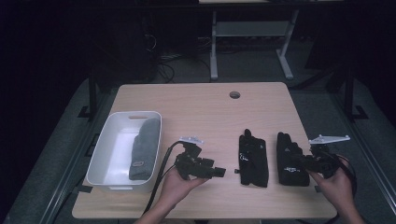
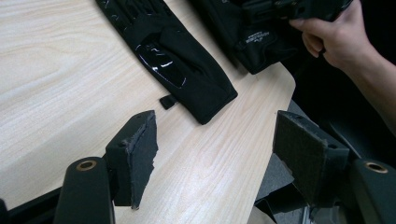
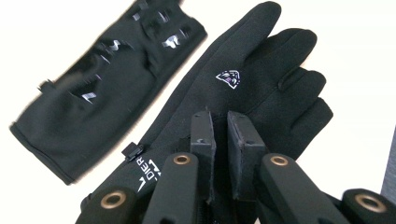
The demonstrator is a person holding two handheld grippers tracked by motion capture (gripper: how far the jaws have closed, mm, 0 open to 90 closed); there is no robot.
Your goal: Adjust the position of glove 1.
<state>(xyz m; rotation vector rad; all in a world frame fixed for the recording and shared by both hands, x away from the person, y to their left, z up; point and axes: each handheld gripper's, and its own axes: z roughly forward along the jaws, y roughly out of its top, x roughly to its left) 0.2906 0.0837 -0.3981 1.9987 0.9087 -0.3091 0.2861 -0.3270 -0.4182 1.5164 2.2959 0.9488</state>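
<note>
Pinching the cuff end of the right glove (image 1: 292, 161), the right gripper (image 1: 312, 162) is working at the right edge of the worktop (image 1: 201, 105) in the high view, while the left gripper (image 1: 212, 171) is hovering beside the left glove (image 1: 253, 158). A grey glove (image 1: 144, 148) is lying in the white bin (image 1: 103, 149) at the left. To do this lift well, the pinch should be taking enough cloth that the glove is not slipping out as it is rising.

Looking along the left gripper, its fingers (image 2: 137, 154) are standing wide apart with nothing between them, over bare worktop just short of the left glove's (image 2: 177, 60) cuff.

Looking along the right gripper, its fingers (image 3: 201, 135) are sitting nearly together, clamped on the right glove's (image 3: 243, 84) cloth near the cuff. A small white crest is showing on the glove's back, and white cuff lettering is partly hidden, with "DIER" readable.
</note>
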